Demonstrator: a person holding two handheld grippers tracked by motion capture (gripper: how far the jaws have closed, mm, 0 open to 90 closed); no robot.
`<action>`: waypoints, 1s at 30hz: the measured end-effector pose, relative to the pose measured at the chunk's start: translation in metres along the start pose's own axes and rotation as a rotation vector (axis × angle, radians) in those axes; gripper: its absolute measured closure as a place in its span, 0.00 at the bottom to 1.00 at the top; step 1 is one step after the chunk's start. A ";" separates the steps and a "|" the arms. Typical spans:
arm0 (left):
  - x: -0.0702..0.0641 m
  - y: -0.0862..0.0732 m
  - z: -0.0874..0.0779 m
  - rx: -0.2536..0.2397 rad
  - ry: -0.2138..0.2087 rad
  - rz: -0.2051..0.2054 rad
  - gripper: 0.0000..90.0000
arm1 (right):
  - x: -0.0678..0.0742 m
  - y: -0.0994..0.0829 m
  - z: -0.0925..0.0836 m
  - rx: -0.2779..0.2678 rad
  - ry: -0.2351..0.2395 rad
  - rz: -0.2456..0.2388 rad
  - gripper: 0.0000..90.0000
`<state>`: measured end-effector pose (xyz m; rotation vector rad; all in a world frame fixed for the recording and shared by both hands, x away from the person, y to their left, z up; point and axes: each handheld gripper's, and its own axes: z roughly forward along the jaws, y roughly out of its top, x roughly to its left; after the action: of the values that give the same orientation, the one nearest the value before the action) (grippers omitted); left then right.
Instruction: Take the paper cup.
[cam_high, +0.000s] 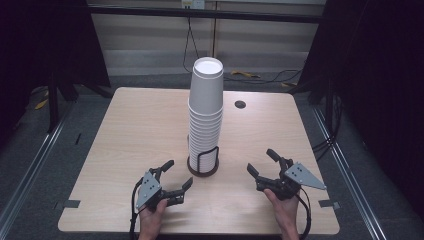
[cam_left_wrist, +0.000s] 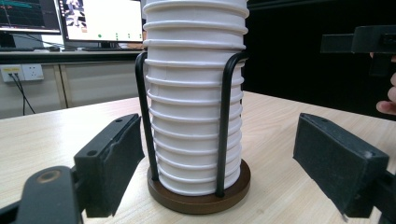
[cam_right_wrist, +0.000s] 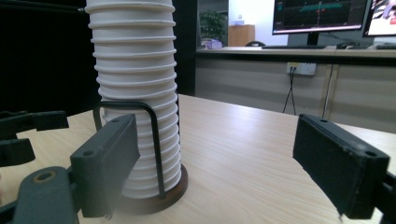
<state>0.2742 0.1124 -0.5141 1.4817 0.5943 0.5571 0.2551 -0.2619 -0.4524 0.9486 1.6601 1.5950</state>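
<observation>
Two grippers, left gripper (cam_high: 178, 177) and right gripper (cam_high: 261, 161), flank the cup stack (cam_high: 205, 115), jaws spread, not touching it.

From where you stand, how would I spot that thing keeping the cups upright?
Look at the pale wooden table and find the tall stack of white paper cups near its middle. At its foot sits the holder: a dark round wooden base with black wire hoops rising around the lowest cups, between the two open claws.
</observation>
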 end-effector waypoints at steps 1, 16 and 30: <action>0.000 0.000 0.000 -0.001 0.001 -0.002 0.17 | 0.000 0.000 0.000 0.000 0.000 0.000 0.16; 0.000 0.000 0.000 -0.001 -0.005 -0.002 0.17 | 0.002 0.039 0.018 0.059 0.103 0.015 0.17; 0.000 0.000 0.000 -0.001 -0.012 -0.017 0.17 | 0.004 0.080 0.038 0.059 0.162 0.042 0.17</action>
<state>0.2742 0.1120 -0.5143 1.4769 0.5963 0.5347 0.2904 -0.2385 -0.3743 0.9096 1.8168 1.6986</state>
